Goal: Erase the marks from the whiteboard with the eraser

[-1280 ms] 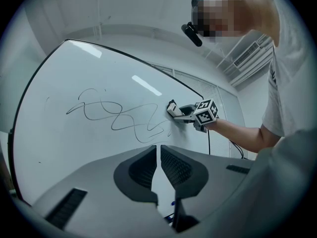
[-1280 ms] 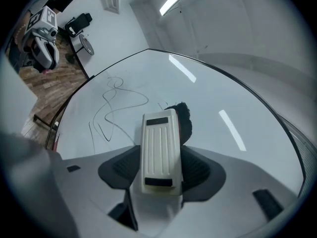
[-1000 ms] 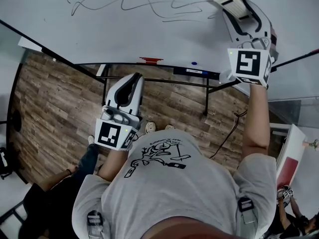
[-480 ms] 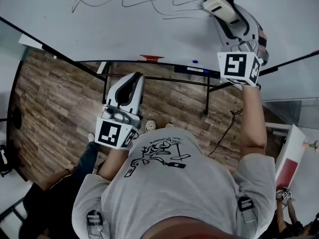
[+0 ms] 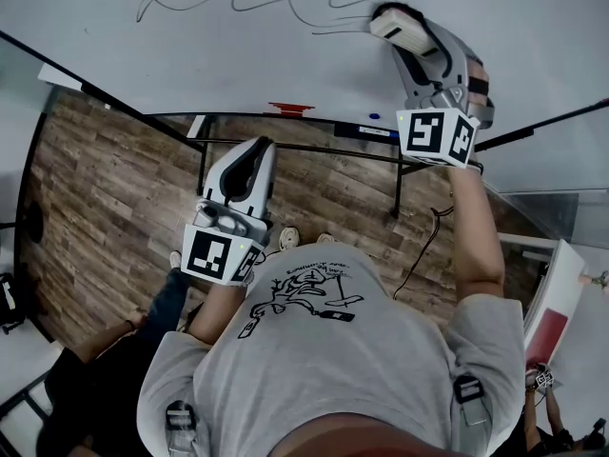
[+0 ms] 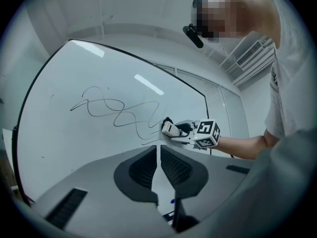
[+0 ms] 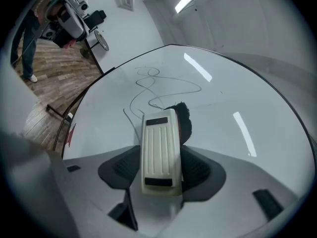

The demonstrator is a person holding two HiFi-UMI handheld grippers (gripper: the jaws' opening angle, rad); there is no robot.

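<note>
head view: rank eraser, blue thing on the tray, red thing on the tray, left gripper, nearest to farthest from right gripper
1. eraser, clamped in the right gripper, against the whiteboard.
2. blue thing, on the tray just below.
3. red thing, further left along the tray.
4. left gripper, lower left, off the whiteboard.

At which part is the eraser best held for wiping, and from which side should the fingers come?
Grip the eraser across the two long sides of its cream ribbed body, with the fingers coming along its length from the rear short end. Those sides are straight and parallel, and the dark felt is left free against the whiteboard. The right gripper holds it so.
</note>
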